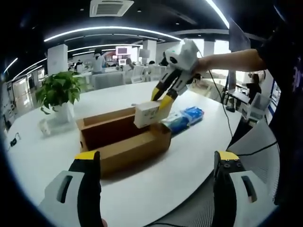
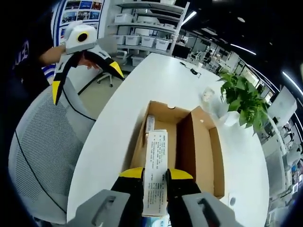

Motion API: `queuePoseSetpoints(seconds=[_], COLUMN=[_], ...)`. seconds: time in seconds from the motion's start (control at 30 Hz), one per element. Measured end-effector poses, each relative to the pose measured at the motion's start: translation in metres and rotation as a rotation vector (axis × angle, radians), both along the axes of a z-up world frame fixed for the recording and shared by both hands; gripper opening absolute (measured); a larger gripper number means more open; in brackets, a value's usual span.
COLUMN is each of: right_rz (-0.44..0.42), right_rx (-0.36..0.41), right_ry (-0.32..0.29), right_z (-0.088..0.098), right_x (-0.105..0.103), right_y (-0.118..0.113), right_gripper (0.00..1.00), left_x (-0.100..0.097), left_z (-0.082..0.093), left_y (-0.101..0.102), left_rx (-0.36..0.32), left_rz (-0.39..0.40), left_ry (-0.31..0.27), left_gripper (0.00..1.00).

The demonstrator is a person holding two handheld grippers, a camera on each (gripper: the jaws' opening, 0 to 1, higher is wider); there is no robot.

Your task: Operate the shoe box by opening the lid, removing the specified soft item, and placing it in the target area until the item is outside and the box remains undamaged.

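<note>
The brown cardboard shoe box [image 1: 124, 142] [image 2: 201, 146] lies open on the white table, its lid folded back. My right gripper [image 1: 161, 100] [image 2: 155, 174] is shut on a white soft pack with printed text [image 1: 147, 114] [image 2: 156, 165] and holds it just above the box's right end. Another pale item [image 2: 150, 124] lies inside the box. My left gripper [image 1: 157, 156] [image 2: 86, 80] stands wide open, with nothing between its fingers, near the table's edge and apart from the box.
A blue and white packet [image 1: 183, 118] lies on the table [image 1: 42, 156] beyond the box. A potted plant [image 1: 59, 92] [image 2: 244, 99] stands at the far side. A grey mesh chair [image 2: 42, 142] is by the table's edge. A person's arm [image 1: 232, 59] holds the right gripper.
</note>
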State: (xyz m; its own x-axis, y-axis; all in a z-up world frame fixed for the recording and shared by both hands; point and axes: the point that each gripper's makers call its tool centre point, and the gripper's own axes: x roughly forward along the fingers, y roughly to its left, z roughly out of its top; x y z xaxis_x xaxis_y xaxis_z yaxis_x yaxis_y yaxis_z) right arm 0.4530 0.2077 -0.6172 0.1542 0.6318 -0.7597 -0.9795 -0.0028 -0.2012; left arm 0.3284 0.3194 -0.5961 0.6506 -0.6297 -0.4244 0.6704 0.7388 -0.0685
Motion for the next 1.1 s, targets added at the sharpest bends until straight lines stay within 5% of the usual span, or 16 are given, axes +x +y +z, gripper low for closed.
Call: queuePoseSetpoints(seconds=[1.1], right_rz=[-0.012], right_rx=[-0.034], right_ry=[-0.042], right_z=[0.014], right_x=[0.009], right_y=[-0.065], right_gripper=[0.13], left_x=[-0.002], left_z=[-0.001], left_y=[0.0], left_rx=[0.006], left_rz=[0.014], left_ry=[0.005], left_gripper=[0.99])
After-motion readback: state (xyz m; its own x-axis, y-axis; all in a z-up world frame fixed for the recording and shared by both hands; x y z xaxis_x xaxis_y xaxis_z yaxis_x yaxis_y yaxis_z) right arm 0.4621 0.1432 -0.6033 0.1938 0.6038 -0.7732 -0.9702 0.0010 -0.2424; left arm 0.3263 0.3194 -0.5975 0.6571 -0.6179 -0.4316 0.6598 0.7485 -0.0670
